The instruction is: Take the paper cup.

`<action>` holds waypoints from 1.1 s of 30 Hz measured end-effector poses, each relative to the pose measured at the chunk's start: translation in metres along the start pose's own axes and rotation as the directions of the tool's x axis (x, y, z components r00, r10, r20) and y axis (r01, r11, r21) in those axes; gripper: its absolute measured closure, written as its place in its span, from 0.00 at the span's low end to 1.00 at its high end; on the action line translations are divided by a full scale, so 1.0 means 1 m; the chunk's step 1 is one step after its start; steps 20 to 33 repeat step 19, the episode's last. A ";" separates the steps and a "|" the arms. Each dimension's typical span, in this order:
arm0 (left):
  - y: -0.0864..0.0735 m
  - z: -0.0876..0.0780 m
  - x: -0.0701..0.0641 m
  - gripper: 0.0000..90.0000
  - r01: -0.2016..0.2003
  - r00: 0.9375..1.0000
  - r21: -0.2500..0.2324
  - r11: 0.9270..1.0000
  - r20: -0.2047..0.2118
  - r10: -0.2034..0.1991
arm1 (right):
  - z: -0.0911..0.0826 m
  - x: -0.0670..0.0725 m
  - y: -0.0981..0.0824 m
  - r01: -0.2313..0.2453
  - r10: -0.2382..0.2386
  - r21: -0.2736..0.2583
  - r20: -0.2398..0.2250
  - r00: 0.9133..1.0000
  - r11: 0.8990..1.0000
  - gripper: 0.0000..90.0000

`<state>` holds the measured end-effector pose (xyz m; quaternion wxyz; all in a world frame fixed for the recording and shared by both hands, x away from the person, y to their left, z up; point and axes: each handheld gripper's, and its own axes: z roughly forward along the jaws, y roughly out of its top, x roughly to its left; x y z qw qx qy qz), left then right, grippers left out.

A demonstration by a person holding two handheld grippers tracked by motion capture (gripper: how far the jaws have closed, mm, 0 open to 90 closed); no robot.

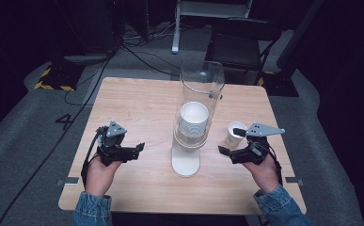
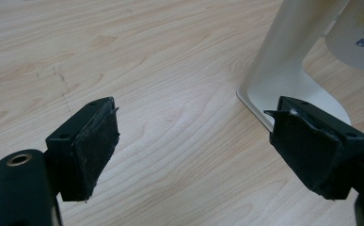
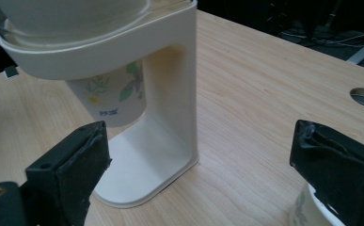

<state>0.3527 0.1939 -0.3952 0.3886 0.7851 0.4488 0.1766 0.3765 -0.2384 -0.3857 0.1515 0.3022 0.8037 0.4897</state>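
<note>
High view: a cup dispenser (image 1: 189, 136) stands at the middle of the counter (image 1: 137, 101), its clear tube upright and tilted slightly toward twelve o'clock, its white foot reaching toward six o'clock, presumably so that a claw can come under the stack from the person's side; a stack of paper cups (image 1: 193, 120) sits in the tube, mouths up, long axis vertical; a single paper cup (image 1: 232, 135) stands upright on the counter at three o'clock of the dispenser, mouth up, apart from the stack and probably set there to stay clear of the foot; the right claw (image 1: 231, 140) hangs at that cup, one jaw over its rim, jaws spread wide and gripping nothing; the left claw (image 1: 139, 148) waits at nine o'clock of the dispenser, pointing at the foot, spread and empty

Left gripper view: both black pads stand wide apart over bare wood; the dispenser's foot (image 2: 288, 80) lies at one o'clock, and the lowest cup's base (image 2: 358, 42) hangs at the upper right

Right gripper view: the jaws stand far apart with nothing pressed between them; the lowest stacked cup (image 3: 116, 96), with a flower print, pokes base down out of the dispenser's collar (image 3: 99, 52) at eleven o'clock, ready to be pulled; the lone cup's rim (image 3: 311, 212) peeps from under the right jaw at five o'clock
</note>
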 end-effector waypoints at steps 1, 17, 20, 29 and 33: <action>0.000 0.000 0.000 0.17 -0.004 1.000 0.006 1.000 0.003 0.004 | 0.001 0.001 0.000 0.002 -0.002 0.003 -0.008 1.000 1.000 0.07; 0.000 0.004 0.000 0.17 -0.008 1.000 0.020 1.000 0.023 0.007 | 0.013 0.010 -0.006 0.019 -0.018 0.019 -0.047 0.999 1.000 0.19; 0.000 0.003 0.000 0.17 -0.007 1.000 0.019 1.000 0.022 0.006 | 0.015 0.010 -0.007 0.015 -0.014 0.024 -0.055 0.998 1.000 0.18; 0.000 0.003 0.000 0.17 -0.007 1.000 0.019 1.000 0.022 0.006 | 0.015 0.010 -0.007 0.015 -0.014 0.024 -0.055 0.998 1.000 0.18; 0.000 0.003 0.000 0.17 -0.007 1.000 0.019 1.000 0.022 0.006 | 0.015 0.010 -0.007 0.015 -0.014 0.024 -0.055 0.998 1.000 0.18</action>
